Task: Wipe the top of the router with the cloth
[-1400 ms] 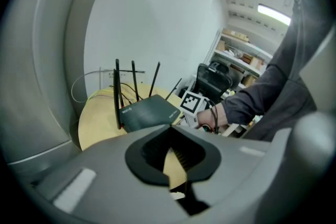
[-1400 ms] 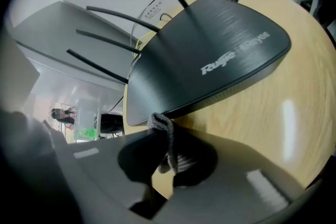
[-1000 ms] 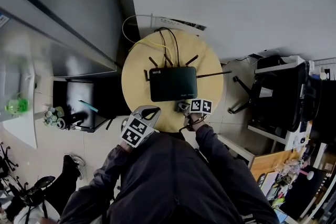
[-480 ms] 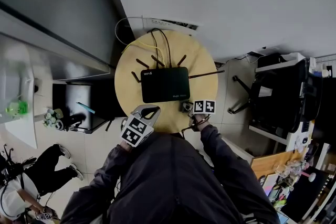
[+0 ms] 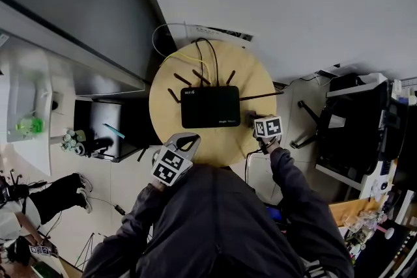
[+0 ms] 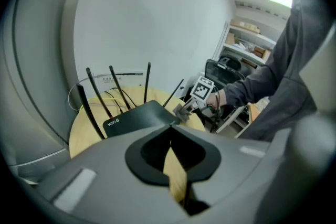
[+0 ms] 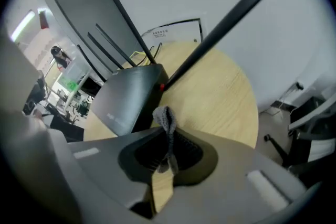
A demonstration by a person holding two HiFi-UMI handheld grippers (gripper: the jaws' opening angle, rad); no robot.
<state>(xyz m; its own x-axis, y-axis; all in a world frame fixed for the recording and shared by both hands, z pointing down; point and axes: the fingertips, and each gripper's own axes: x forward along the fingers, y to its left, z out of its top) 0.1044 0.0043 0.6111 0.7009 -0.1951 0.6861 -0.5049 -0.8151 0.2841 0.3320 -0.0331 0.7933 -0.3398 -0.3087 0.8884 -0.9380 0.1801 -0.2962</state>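
Blocked by the left hand-held gripper's [image 6: 170, 125] own body in its view: the router's [image 6: 134, 117] near edge and much of the worktop [image 6: 84, 128]. Swallowed between the right hand-held gripper's [image 7: 167, 132] closed jaws: all of the cloth [image 7: 165, 115] but one grey fold. Too small to read from the head view: the print on the router's top.

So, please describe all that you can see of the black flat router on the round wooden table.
The black flat rectangular router looks like matt plastic, with white print near one corner of its top. It lies on the round wooden table. Black antennas stand out from its back and right side; yellow and black cables lead from its back. Nothing rests on it. The right gripper, shut on a grey cloth, is beside its right edge.
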